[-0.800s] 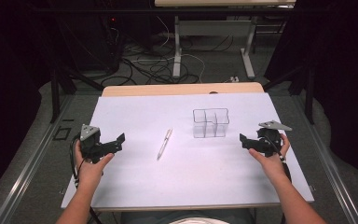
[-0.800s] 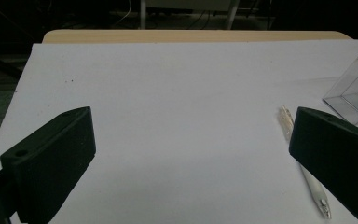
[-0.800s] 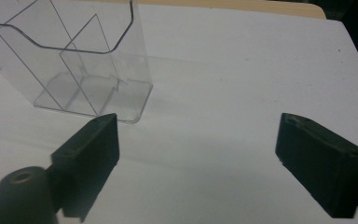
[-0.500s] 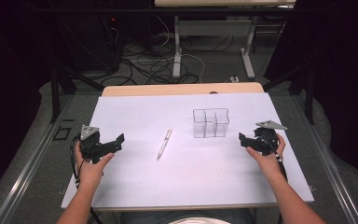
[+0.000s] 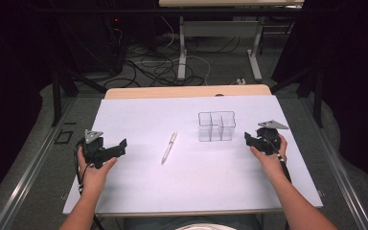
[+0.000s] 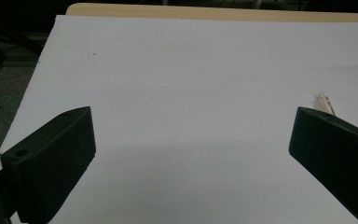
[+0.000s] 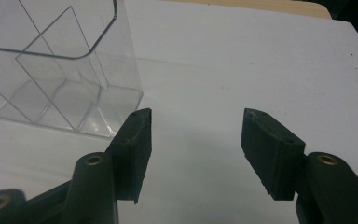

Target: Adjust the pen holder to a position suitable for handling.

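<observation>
Right tongs (image 5: 250, 140) have edged left toward the clear organizer (image 5: 216, 126) since earlier, jaws half-wide, empty, near the right edge. Left tongs (image 5: 120, 146) wide, empty, near the left edge. Pen (image 5: 169, 147) mid-surface between them — untouched.

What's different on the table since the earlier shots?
The right claw has edged slightly left toward the clear organizer, open and empty. The left claw, the pen and the organizer stayed put.
</observation>
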`<state>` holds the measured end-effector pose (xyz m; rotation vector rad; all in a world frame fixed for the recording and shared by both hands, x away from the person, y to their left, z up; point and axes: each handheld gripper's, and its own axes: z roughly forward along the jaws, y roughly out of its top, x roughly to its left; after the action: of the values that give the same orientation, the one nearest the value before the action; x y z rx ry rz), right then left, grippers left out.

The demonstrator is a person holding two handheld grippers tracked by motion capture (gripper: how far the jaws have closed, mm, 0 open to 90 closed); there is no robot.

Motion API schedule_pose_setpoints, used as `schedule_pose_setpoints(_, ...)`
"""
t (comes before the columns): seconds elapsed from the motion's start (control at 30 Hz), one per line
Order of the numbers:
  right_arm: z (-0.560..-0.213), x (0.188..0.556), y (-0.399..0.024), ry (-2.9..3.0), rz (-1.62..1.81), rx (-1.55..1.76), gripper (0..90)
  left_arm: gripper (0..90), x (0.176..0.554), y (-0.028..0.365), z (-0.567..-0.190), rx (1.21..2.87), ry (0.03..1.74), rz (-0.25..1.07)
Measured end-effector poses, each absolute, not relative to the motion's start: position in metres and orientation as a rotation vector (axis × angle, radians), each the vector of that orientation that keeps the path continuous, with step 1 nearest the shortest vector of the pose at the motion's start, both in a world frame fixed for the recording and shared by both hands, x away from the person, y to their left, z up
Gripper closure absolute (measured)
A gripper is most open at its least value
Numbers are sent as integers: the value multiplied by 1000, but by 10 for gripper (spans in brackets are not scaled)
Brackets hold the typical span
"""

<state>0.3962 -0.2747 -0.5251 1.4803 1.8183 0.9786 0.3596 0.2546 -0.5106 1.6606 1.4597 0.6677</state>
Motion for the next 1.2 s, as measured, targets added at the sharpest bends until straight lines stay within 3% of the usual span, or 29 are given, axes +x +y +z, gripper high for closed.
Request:
schedule_pose_setpoints(0.13,-525,405,-270,1806,989,1506,438,5,360,254,-512,1657,1474,673)
schedule_pose_setpoints(0.73,-533,433,-240,1853,996,1450,774,4,364,254,-517,1699,1515,683)
schedule_pose_setpoints(1.03,-537,439,-239,1902,1059,1402,895,4,365,252,-519,1713,1515,679)
schedule_pose_setpoints(1.2,-538,441,-239,1903,1068,1388,900,5,365,252,-520,1714,1516,670)
